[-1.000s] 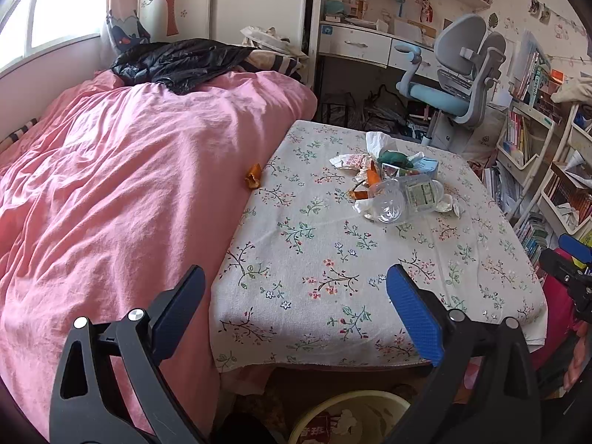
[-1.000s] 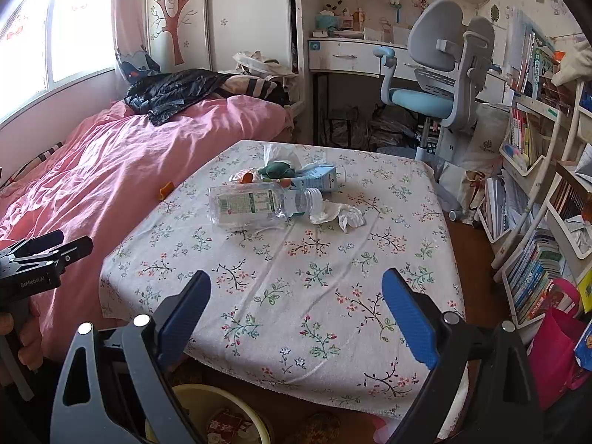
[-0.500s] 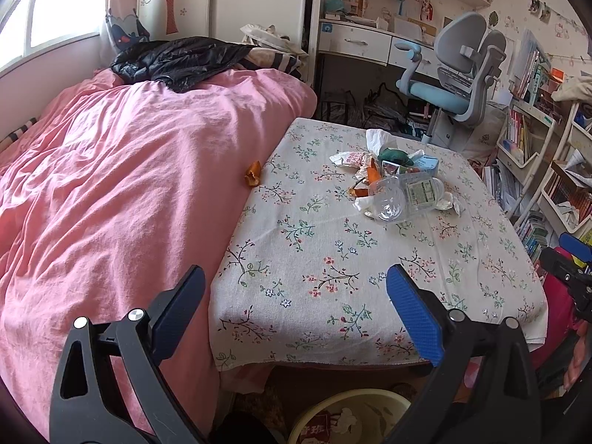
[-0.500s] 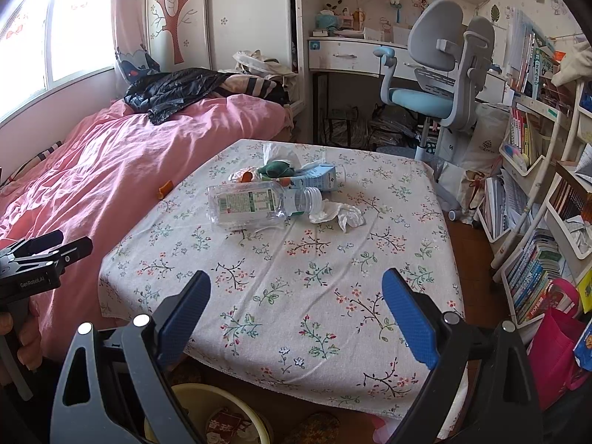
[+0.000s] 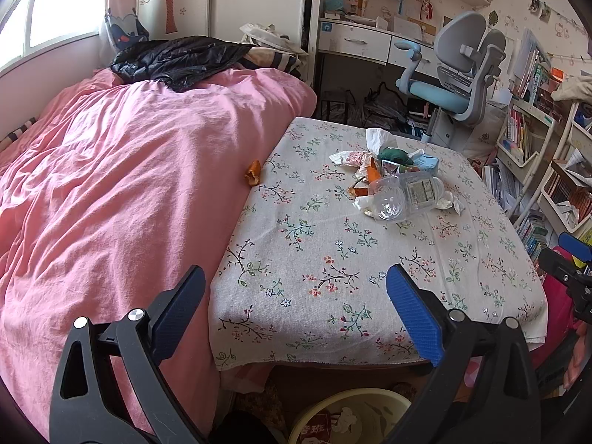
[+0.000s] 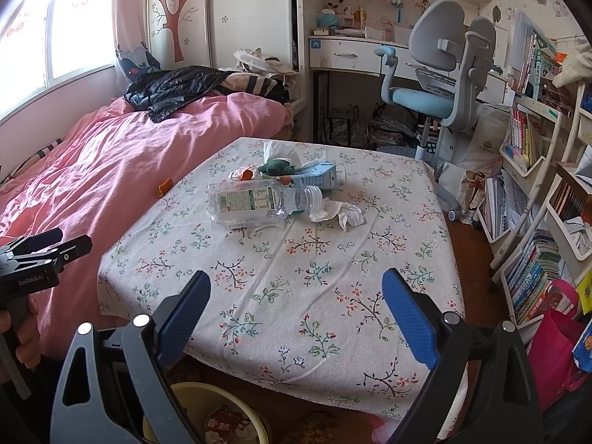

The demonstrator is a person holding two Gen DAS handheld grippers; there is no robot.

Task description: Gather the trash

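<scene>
one plastic bottle (image 6: 251, 202), one carton (image 6: 321, 177), two orange peels (image 5: 254, 177)

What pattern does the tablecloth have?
The tablecloth is white with small flowers and dark branches, clearest in the right wrist view.

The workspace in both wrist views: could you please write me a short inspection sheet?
Surface: floral-cloth table, beside pink duvet bed.
Job's things: clear plastic bottle lying on its side, crumpled white tissue, light-blue carton, wrappers; orange peel scrap at the bed edge; yellow bin under the table's near edge.
Clutter: black jacket.
Grippers: left gripper and right gripper open, empty.
Cables: nothing seen.
Surroundings: grey desk chair, bookshelves.
</scene>
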